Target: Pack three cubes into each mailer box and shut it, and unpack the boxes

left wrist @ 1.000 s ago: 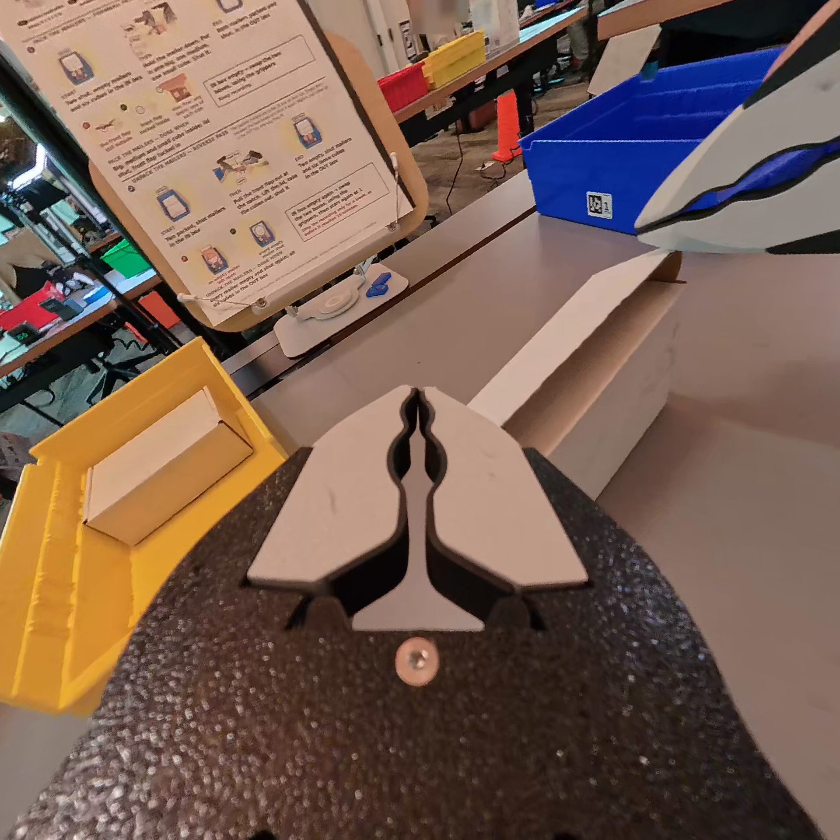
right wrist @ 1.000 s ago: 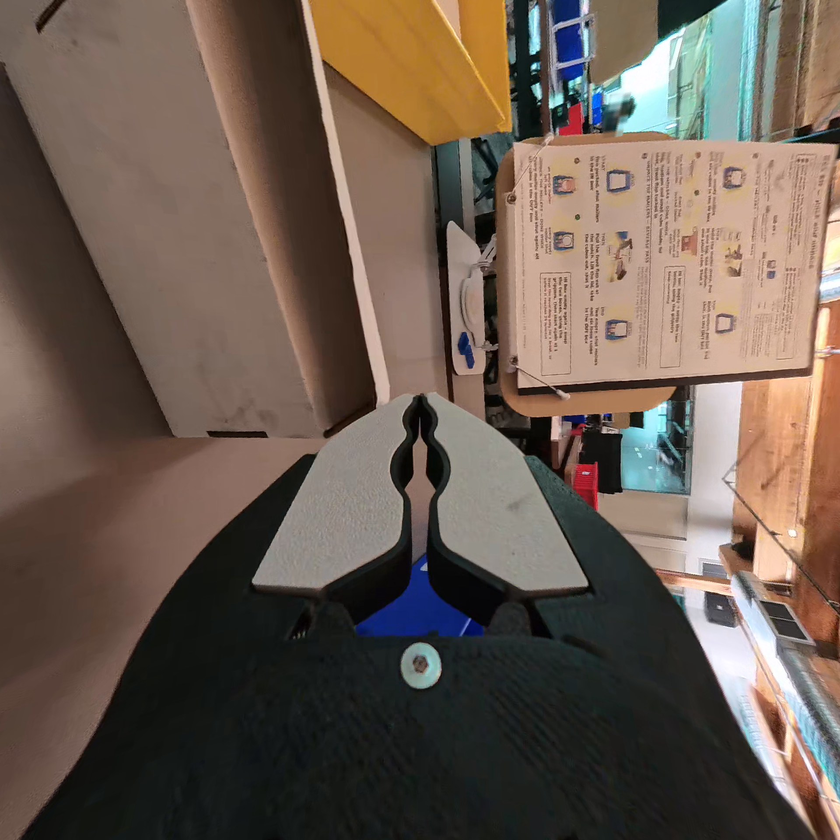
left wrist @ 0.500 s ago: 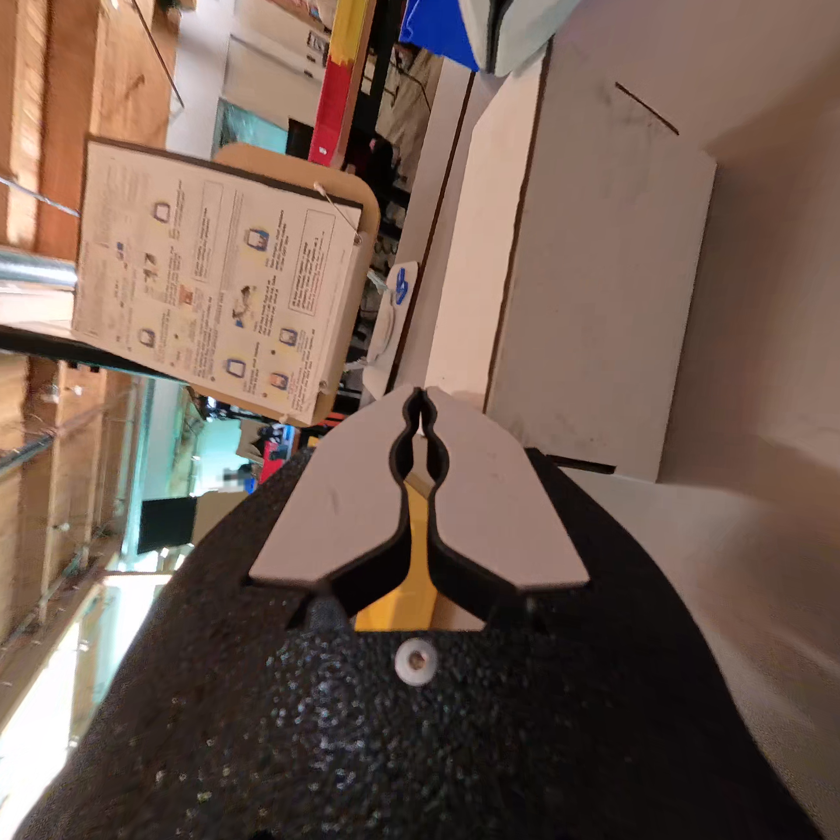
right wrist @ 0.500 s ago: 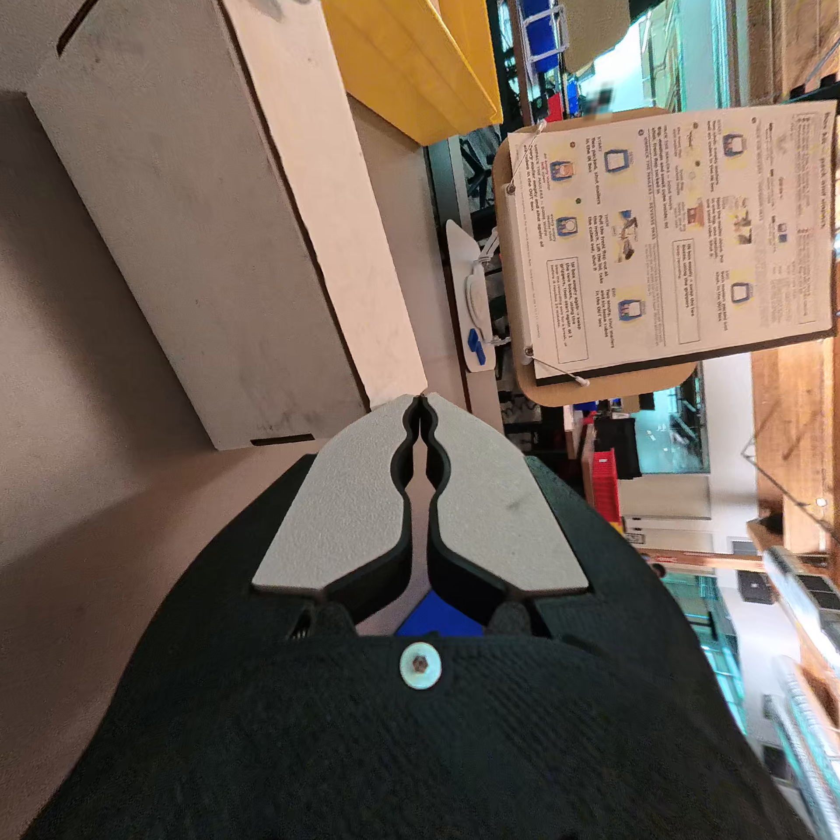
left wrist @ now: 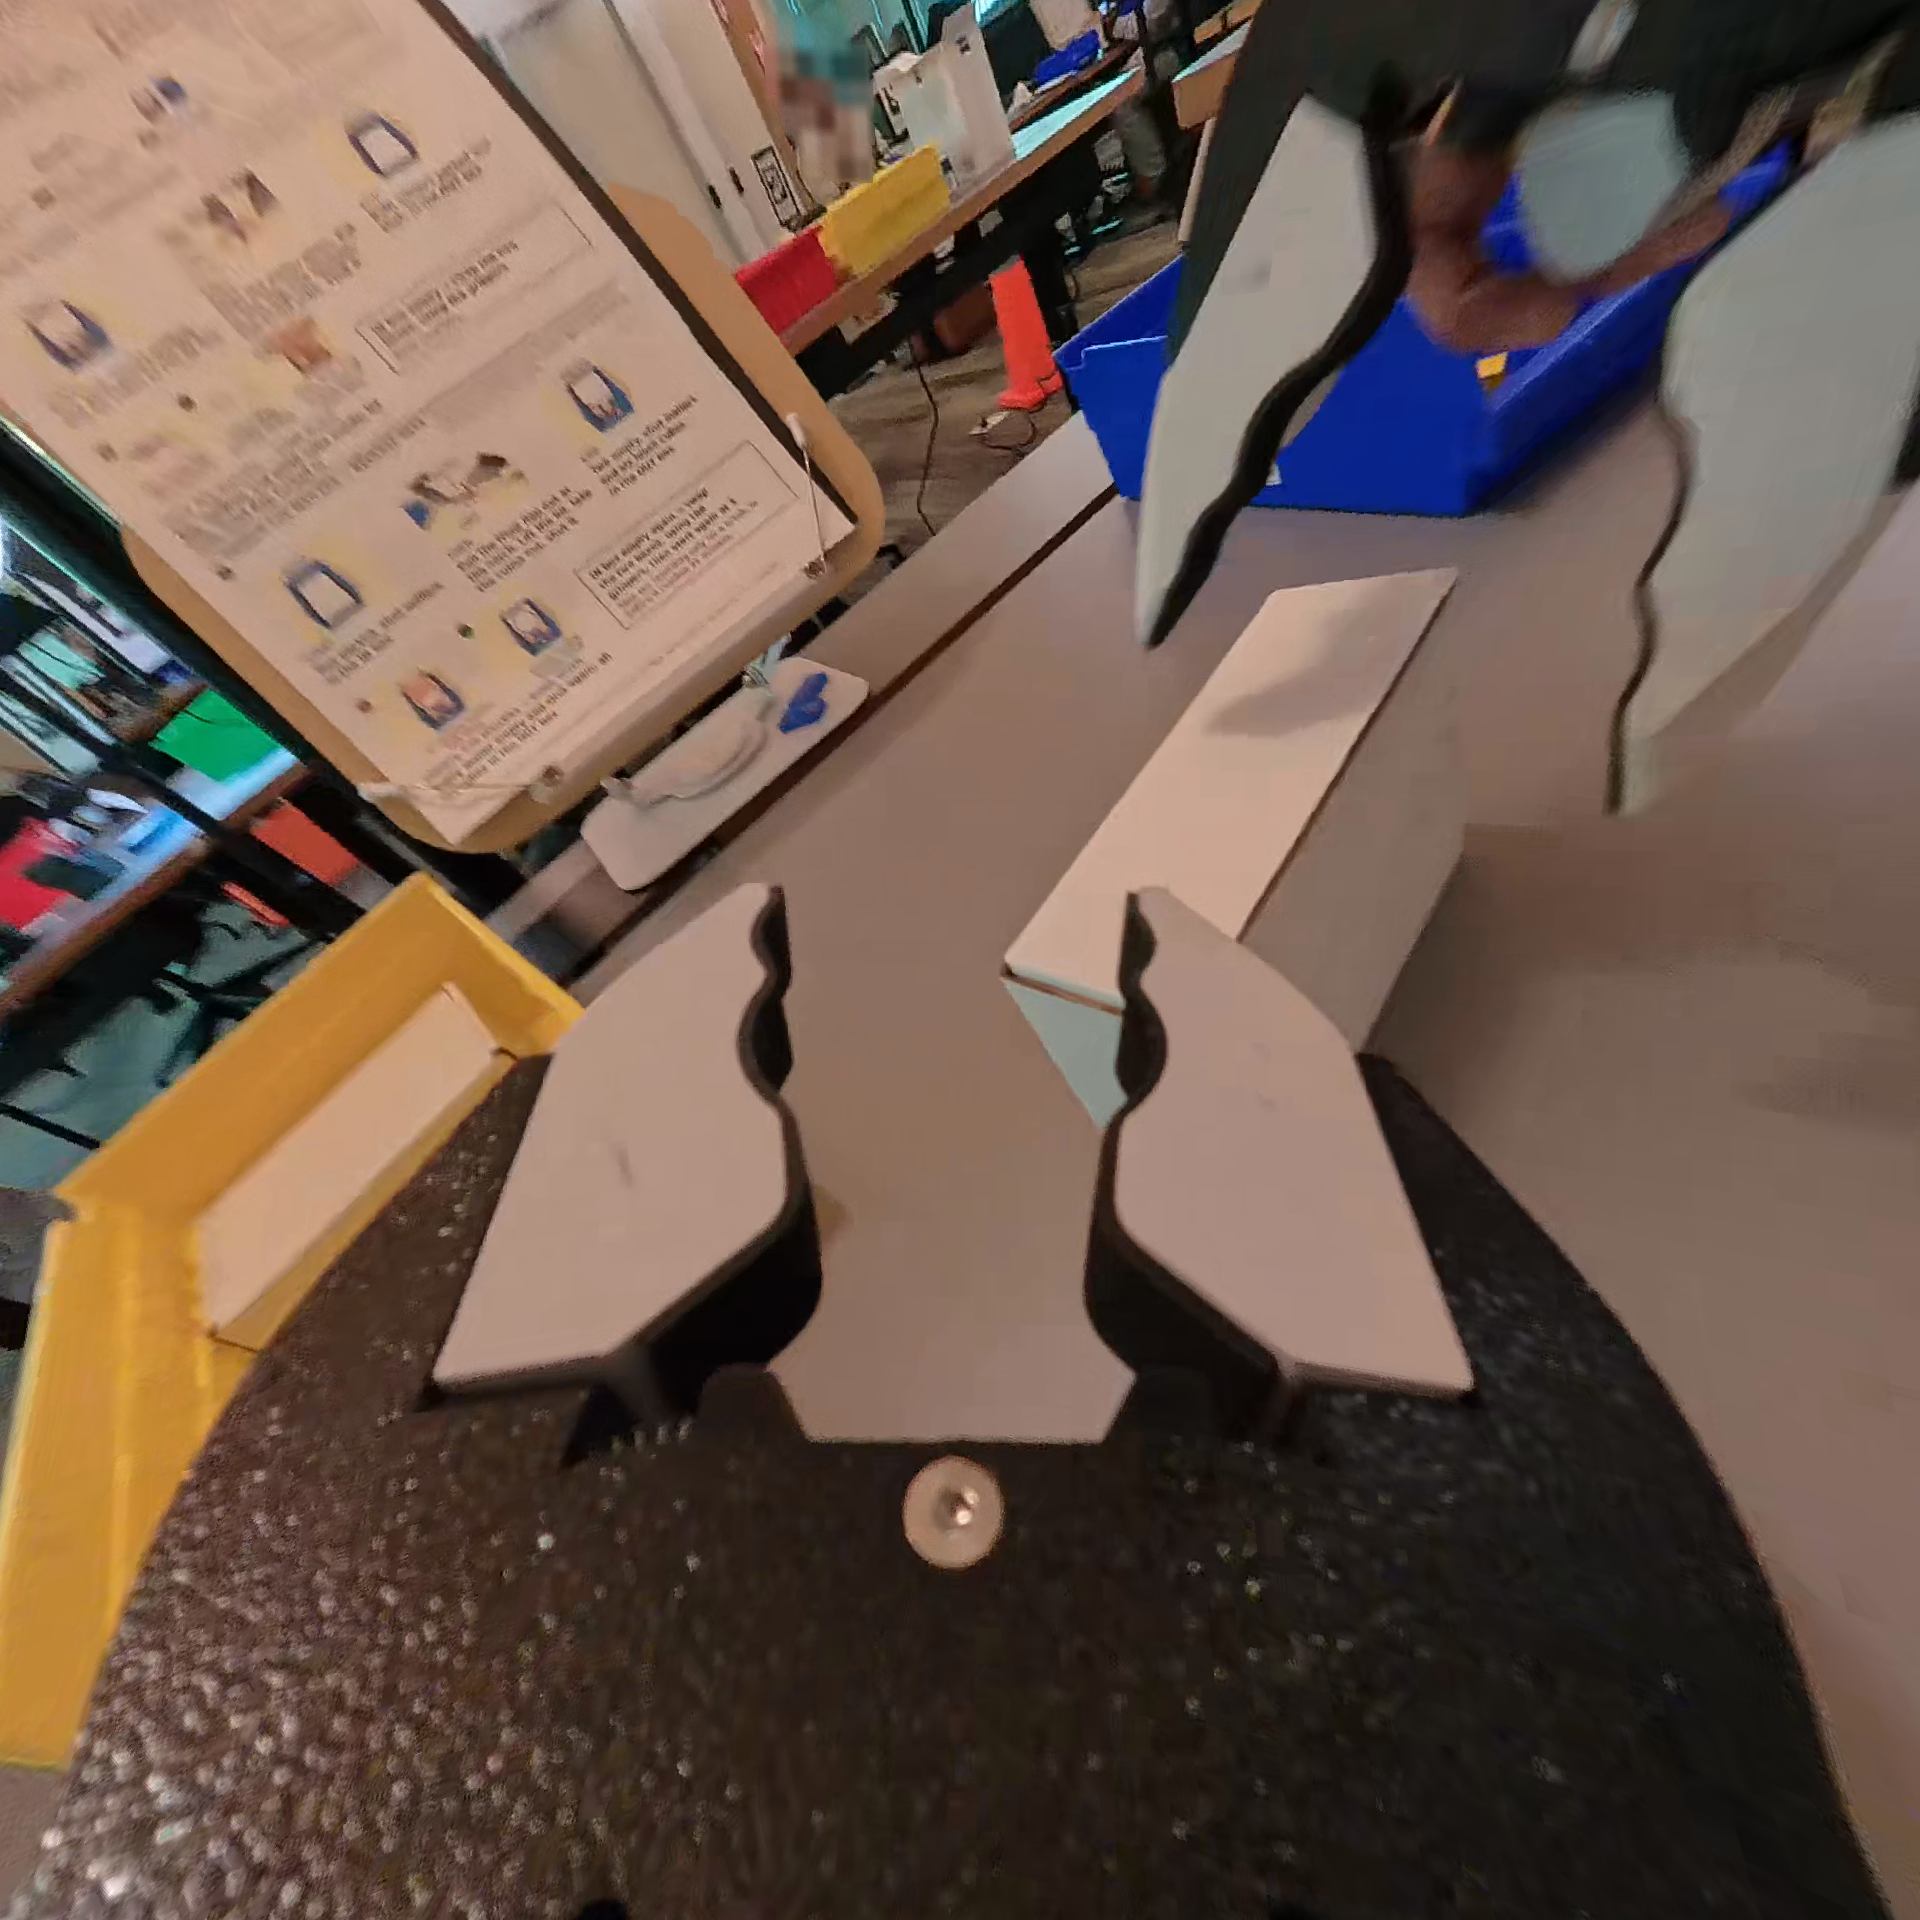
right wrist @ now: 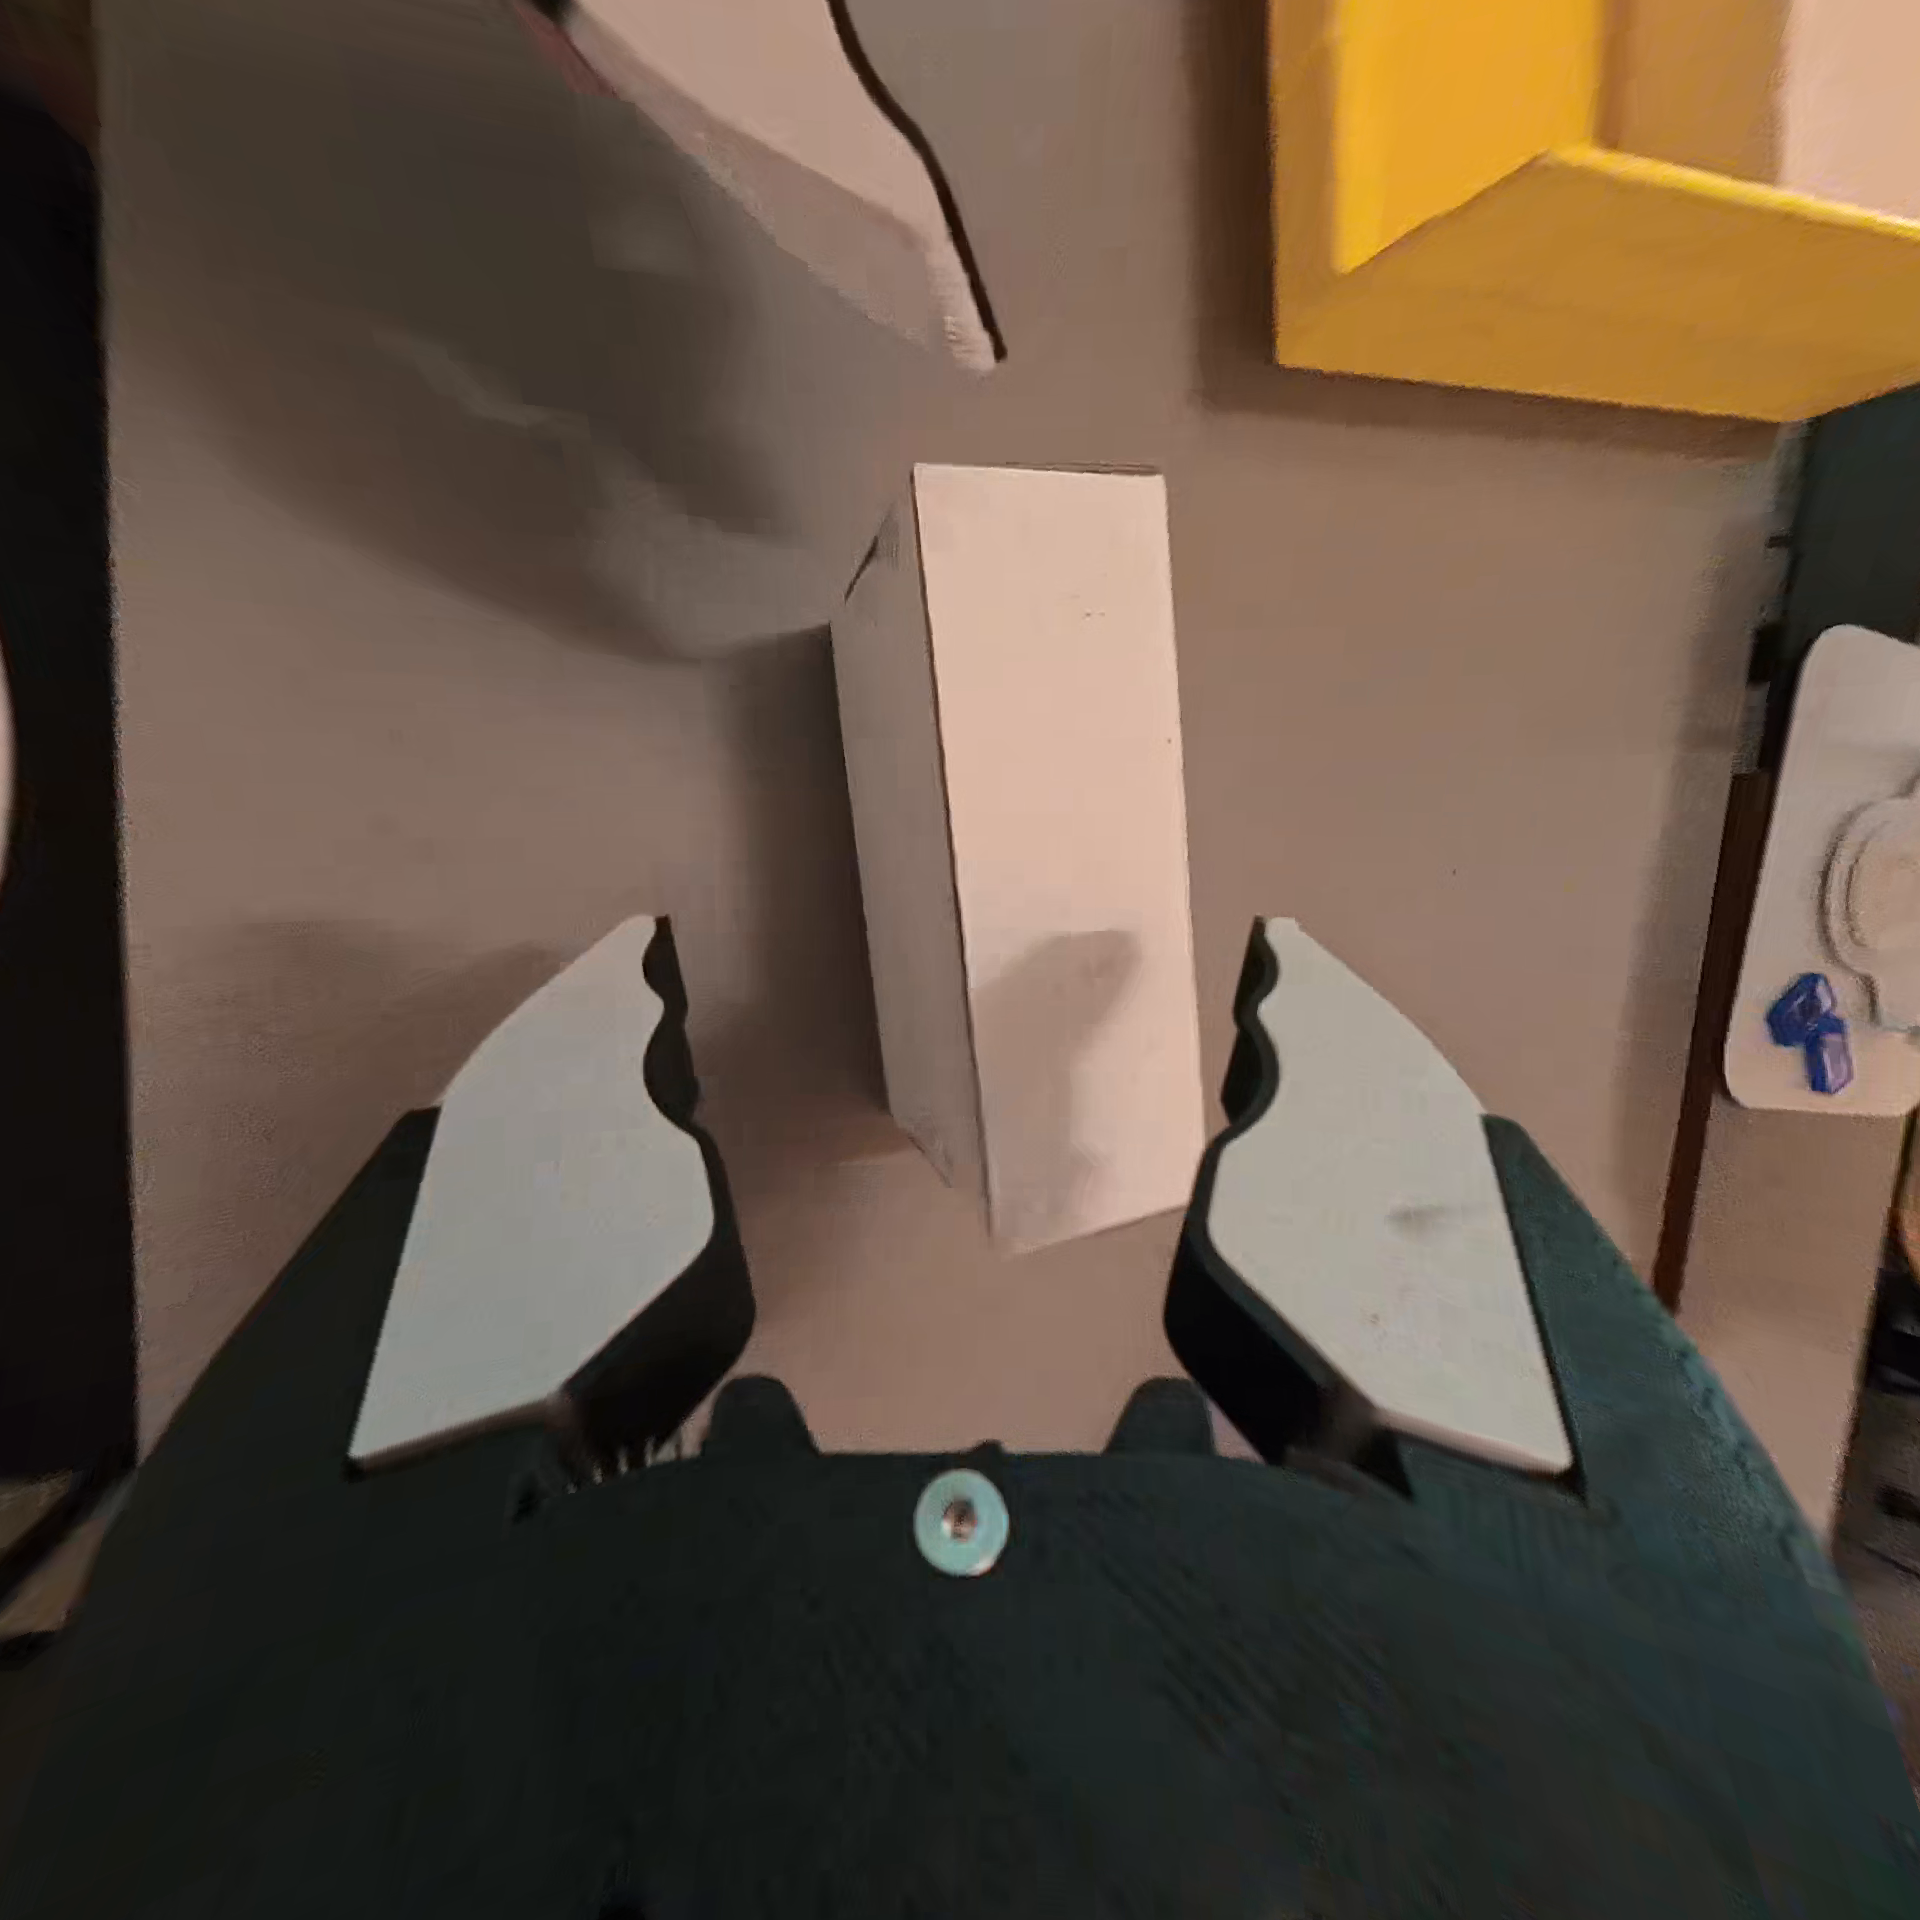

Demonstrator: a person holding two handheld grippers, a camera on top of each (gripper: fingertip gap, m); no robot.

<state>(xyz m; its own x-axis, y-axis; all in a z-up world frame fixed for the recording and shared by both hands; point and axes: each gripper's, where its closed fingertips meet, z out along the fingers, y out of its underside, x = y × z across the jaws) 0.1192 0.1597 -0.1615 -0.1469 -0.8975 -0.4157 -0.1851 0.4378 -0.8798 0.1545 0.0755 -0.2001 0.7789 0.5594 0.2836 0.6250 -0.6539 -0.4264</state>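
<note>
A shut white mailer box [left wrist: 1247, 790] lies on the grey table [left wrist: 914, 831]. My left gripper [left wrist: 951, 914] is open and empty, low over the table just in front of the box's near left end. My right gripper [left wrist: 1382, 717] hangs open above the box's far end. In the right wrist view, the right gripper [right wrist: 961, 925] looks down on the box [right wrist: 1039, 831], jaws wide on either side of it and not touching. One of the left gripper's fingers [right wrist: 831, 156] shows at the top. No cubes are in view.
A yellow bin [left wrist: 260, 1039] at the table's left edge holds a second white mailer box [left wrist: 332, 1122]. A blue bin [left wrist: 1403, 416] stands at the back right. An instruction board [left wrist: 364, 364] on a white stand [left wrist: 727, 769] is at the back left.
Both grippers have gone from shut to open. Both were turned on their sides half a second ago and are level again. The right one has come over the box.
</note>
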